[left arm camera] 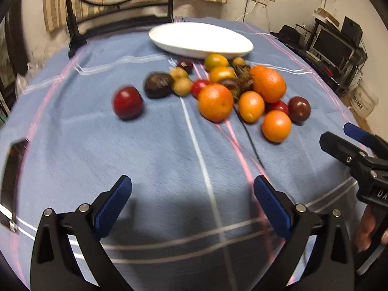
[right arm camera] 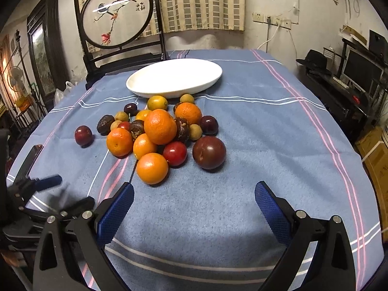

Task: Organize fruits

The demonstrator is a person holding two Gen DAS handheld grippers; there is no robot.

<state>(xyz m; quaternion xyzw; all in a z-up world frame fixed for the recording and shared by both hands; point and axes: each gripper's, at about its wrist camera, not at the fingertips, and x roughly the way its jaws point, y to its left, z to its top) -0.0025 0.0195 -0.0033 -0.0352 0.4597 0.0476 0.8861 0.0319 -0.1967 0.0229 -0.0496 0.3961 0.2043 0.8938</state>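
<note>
A heap of fruit lies mid-table: oranges [right arm camera: 160,126] [left arm camera: 215,102], red and dark plums [right arm camera: 209,152] [left arm camera: 299,109], small brown longans and dark passion fruits. One red plum [left arm camera: 127,102] [right arm camera: 83,135] sits apart on the left. Behind the heap stands an empty white oval dish [left arm camera: 201,39] [right arm camera: 174,77]. My left gripper [left arm camera: 192,202] is open above bare cloth, short of the fruit. My right gripper [right arm camera: 194,205] is open too, just in front of the nearest orange [right arm camera: 152,168]. Each gripper shows at the edge of the other's view.
The table wears a blue cloth [right arm camera: 254,126] with white and pink stripes. A dark phone [right arm camera: 30,161] lies near the left edge. A black chair with a round painted panel [right arm camera: 116,14] stands behind the table. A thin black cable [left arm camera: 251,138] runs out from under the heap.
</note>
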